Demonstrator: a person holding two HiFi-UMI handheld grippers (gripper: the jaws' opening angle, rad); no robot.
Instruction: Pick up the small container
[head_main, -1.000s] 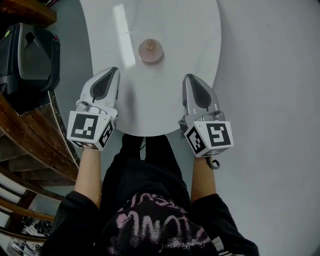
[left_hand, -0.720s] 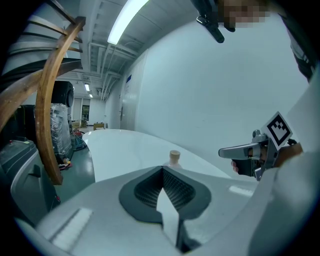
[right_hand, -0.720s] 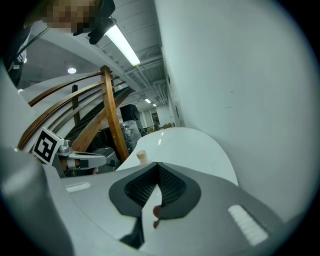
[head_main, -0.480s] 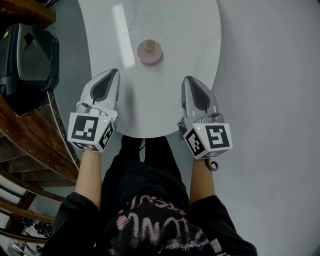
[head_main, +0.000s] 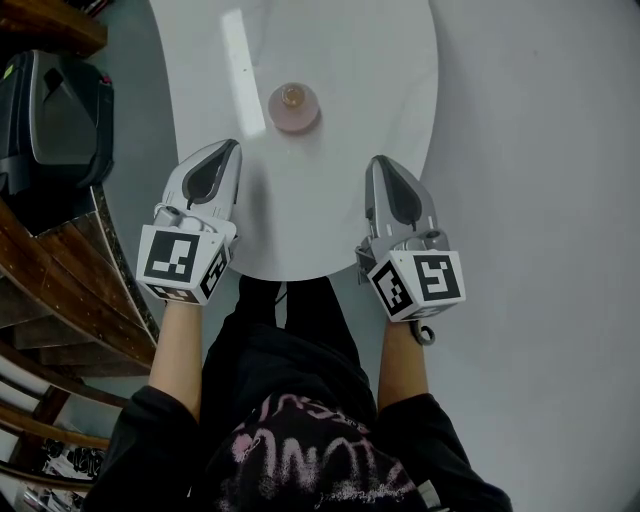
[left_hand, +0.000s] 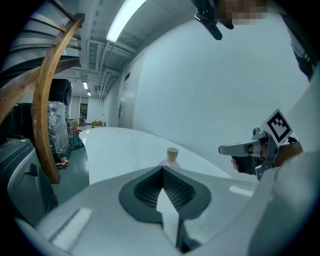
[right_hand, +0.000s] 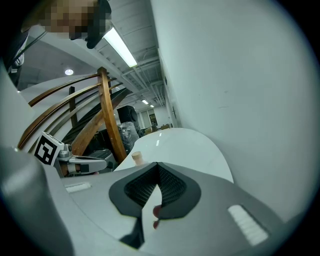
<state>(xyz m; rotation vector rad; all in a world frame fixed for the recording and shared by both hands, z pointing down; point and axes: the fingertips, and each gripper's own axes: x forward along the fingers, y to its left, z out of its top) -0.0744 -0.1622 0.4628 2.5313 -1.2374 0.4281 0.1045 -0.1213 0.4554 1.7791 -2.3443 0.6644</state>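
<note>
The small container (head_main: 294, 107) is standing upright on the white tabletop (head_main: 345, 60), far of both tools and slightly left of the midline between them. The left tool (head_main: 227, 149) and the right tool (head_main: 379, 161) are hovering over the near edge of the tabletop, well apart from the container. Both are showing jaws closed tip to tip, with nothing between them.

Probable faults from here:
- Advancing with the jaws closed would be pushing the container rather than gripping it. The glossy tabletop appears likely to let it slide or topple.
- Closing on the narrow capped neck, rather than the wider body, would be risking a slip.
</note>
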